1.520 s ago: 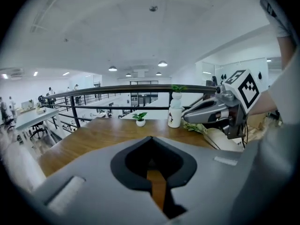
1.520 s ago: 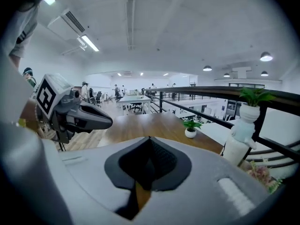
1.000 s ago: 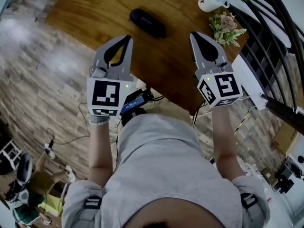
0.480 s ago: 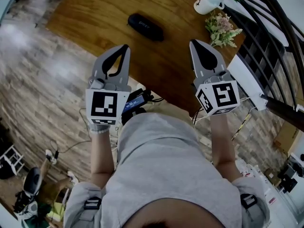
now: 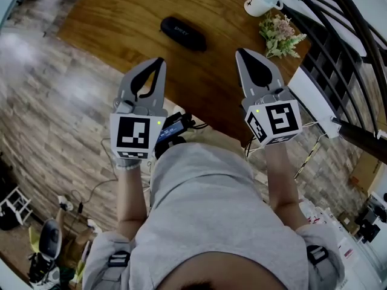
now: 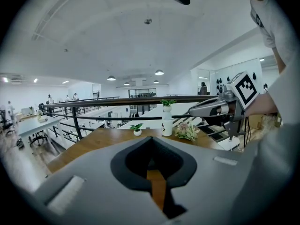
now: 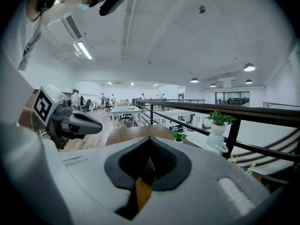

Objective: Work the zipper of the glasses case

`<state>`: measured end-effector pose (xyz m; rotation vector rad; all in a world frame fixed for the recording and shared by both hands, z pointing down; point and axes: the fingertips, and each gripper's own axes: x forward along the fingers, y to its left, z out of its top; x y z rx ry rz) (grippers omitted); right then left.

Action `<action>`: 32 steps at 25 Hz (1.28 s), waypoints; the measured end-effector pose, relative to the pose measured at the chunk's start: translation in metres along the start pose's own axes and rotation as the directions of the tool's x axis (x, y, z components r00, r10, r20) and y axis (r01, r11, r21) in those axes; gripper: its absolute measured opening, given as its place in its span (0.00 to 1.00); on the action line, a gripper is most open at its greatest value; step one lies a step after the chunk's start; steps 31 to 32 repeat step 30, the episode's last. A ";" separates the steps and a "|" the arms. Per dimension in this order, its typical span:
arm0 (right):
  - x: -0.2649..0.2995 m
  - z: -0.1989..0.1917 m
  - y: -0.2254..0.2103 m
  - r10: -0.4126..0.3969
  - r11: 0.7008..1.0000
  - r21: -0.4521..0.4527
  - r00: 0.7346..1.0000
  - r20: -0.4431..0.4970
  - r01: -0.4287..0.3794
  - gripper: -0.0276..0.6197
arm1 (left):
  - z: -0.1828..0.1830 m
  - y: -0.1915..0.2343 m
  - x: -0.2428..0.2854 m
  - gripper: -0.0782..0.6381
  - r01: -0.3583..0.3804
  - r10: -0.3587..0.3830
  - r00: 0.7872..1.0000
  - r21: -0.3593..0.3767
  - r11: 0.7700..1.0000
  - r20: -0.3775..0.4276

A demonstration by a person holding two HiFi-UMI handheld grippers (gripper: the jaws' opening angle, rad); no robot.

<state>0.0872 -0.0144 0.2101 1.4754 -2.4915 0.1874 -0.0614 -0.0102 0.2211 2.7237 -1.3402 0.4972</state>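
Observation:
A black glasses case (image 5: 182, 33) lies on the brown wooden table (image 5: 121, 23) in the head view, toward the far side. My left gripper (image 5: 158, 60) hovers over the table's near edge, short of the case and slightly left of it, jaws shut with nothing between them. My right gripper (image 5: 240, 52) is held to the right of the case at about the same distance, also shut and empty. In the left gripper view my left gripper (image 6: 151, 138) looks over the table with its tips together, and the case is hidden. My right gripper (image 7: 149, 138) shows the same in its own view.
At the table's far right stand a white mug-like vase (image 5: 261, 2) and a bunch of flowers (image 5: 279, 34). A black railing (image 5: 338, 29) runs along the right side. A small potted plant (image 6: 137, 129) sits on the table's far edge. Wood-look floor (image 5: 54, 107) lies left.
The right gripper has drifted slightly left and toward the case. The left gripper has stayed about where it was. Both remain shut.

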 end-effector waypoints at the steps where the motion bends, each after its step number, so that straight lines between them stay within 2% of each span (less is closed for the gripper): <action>1: 0.000 0.000 0.001 0.002 1.000 0.000 1.000 0.002 -0.002 0.05 | -0.001 0.000 0.000 0.13 -0.001 0.001 1.000 -0.002 1.000 -0.005; 32: 0.005 -0.002 0.011 0.016 0.999 -0.041 1.000 -0.025 -0.017 0.05 | -0.007 0.002 0.005 0.13 0.012 -0.012 1.000 0.003 1.000 -0.022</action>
